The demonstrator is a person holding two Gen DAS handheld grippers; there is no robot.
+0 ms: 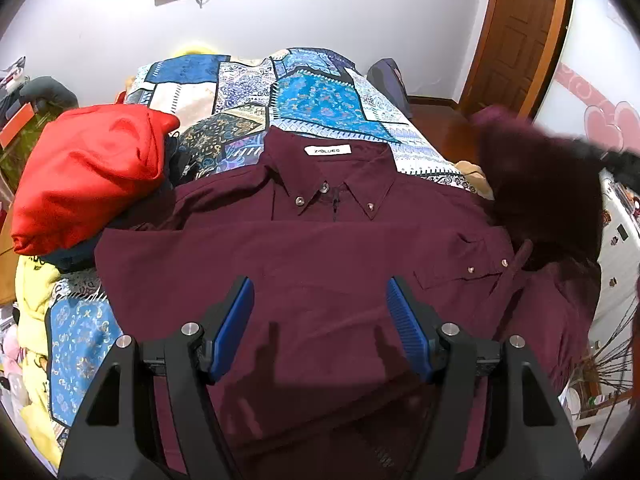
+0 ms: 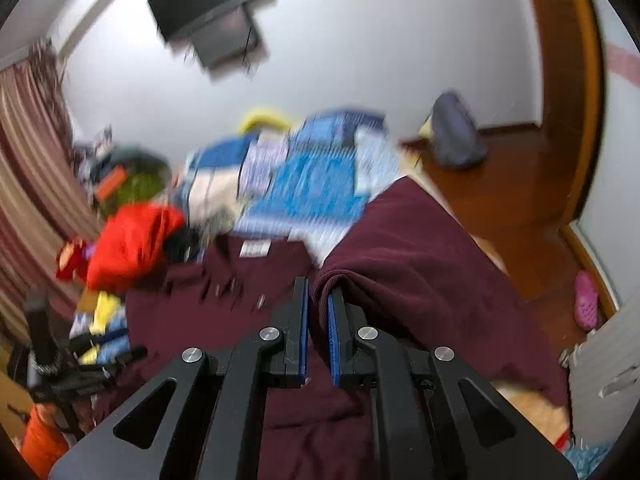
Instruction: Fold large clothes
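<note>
The maroon shirt (image 1: 304, 248) lies collar-away on the bed (image 1: 320, 96). My right tool (image 2: 318, 300) pinches its right side, seemingly lifted leftward through blur; my left tool (image 1: 320, 312) hovers spread above the hem.

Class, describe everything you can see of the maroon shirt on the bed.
The maroon shirt is a woven button-down with a white neck label, small metal collar buttons and a buttoned chest pocket. It lies front-up on the patchwork quilt, collar away from the camera. The right gripper is shut on a fold of its cloth, lifted. The left gripper hovers open above it. A red garment lies beside its shoulder.
</note>
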